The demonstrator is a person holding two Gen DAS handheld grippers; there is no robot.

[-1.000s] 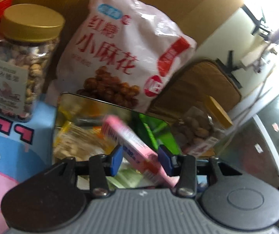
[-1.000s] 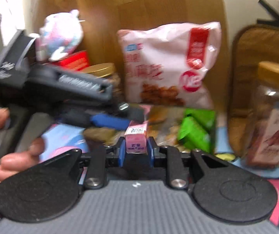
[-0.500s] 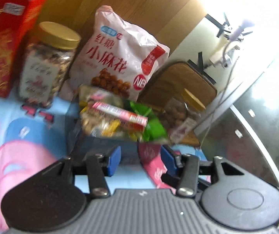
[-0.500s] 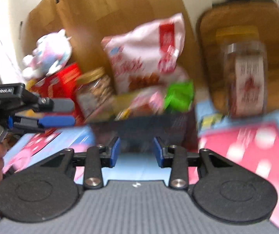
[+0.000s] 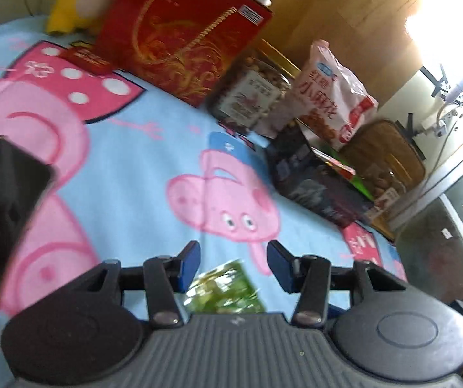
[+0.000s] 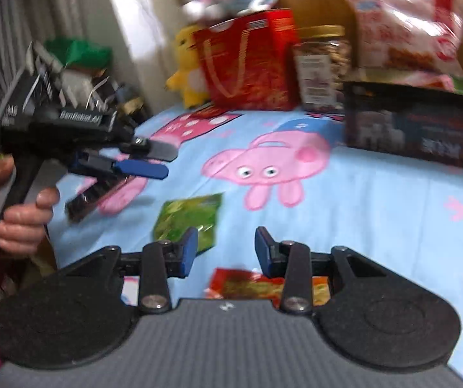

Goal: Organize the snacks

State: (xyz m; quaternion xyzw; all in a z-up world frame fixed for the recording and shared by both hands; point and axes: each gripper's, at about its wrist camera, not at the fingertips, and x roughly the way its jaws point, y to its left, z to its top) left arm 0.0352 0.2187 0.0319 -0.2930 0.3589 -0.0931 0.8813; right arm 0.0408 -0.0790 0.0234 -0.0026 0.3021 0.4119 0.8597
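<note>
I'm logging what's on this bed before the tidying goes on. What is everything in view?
green snack packet: one, green, on the sheet near both claws
red-orange snack packet: one, under the right claw
dark box: one, black, holding snacks, far side
snack bag: one, pink-white, behind the box
gold-lidded jars: two, flanking the bag
red gift bag: one, beside a jar
plush toys: two, yellow; pink-white on the gift bag
cartoon sheet: one, blue and pink
left claw: open, empty
right claw: open, empty
hand: one, holding the left claw
</note>
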